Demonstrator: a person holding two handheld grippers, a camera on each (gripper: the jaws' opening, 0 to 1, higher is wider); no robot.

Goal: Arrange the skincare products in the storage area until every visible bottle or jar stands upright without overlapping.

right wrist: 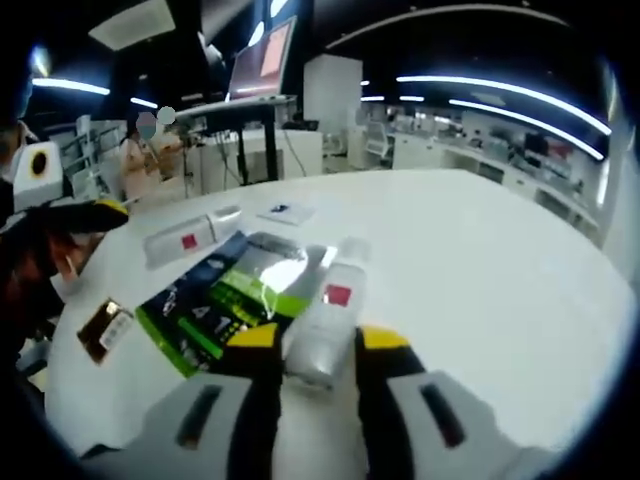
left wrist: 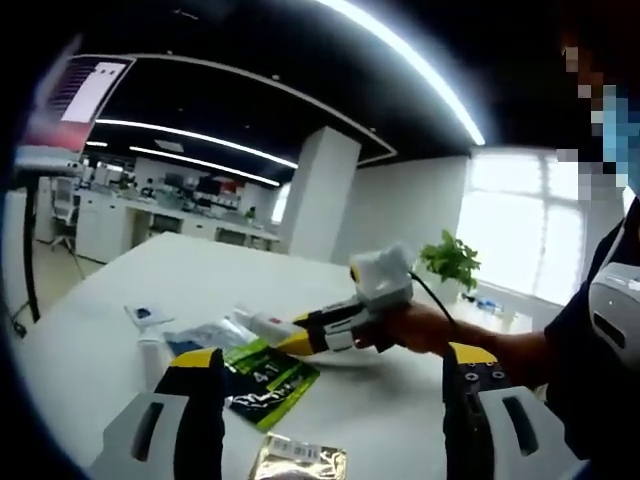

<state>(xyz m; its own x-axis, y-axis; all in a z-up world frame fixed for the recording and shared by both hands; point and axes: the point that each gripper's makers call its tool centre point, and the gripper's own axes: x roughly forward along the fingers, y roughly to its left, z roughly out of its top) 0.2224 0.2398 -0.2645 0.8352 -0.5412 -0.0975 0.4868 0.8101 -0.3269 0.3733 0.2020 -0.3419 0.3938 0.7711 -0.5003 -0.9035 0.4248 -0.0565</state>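
Left gripper [left wrist: 335, 395]: jaws spread wide, nothing between them, held above the white table [left wrist: 100, 330]. Past its left jaw lie a green packet [left wrist: 265, 380] and, nearer the camera, a gold sachet [left wrist: 298, 462]. Further back: a small card [left wrist: 147, 314], a clear packet [left wrist: 205, 333], and a white tube [left wrist: 262, 322] lying flat.

In the left gripper view the right gripper [left wrist: 330, 328] comes in from the right, a hand [left wrist: 420, 328] wrapped round its body, its yellow-tipped jaws at the tube. From this side I cannot tell whether the jaws grip it. A plant [left wrist: 450, 260] stands at the table's far edge by the window.

Right gripper view, left to right: the gold sachet [right wrist: 103, 328] near the table edge, the green packet [right wrist: 215, 310] with the shiny clear packet [right wrist: 275, 268] overlapping it, a white tube with a red label [right wrist: 185, 240] lying flat behind, the card [right wrist: 285, 212] beyond. A clear bottle [right wrist: 325, 330] with a red square label lies on its side, its near end between the jaws of the right gripper [right wrist: 317, 345]. The jaws are narrowed to the bottle's width and close against both its sides. The table [right wrist: 480, 270] to the right is bare.

The right gripper view alone gives the jaw contact; the left gripper view gives the hand and the plant.
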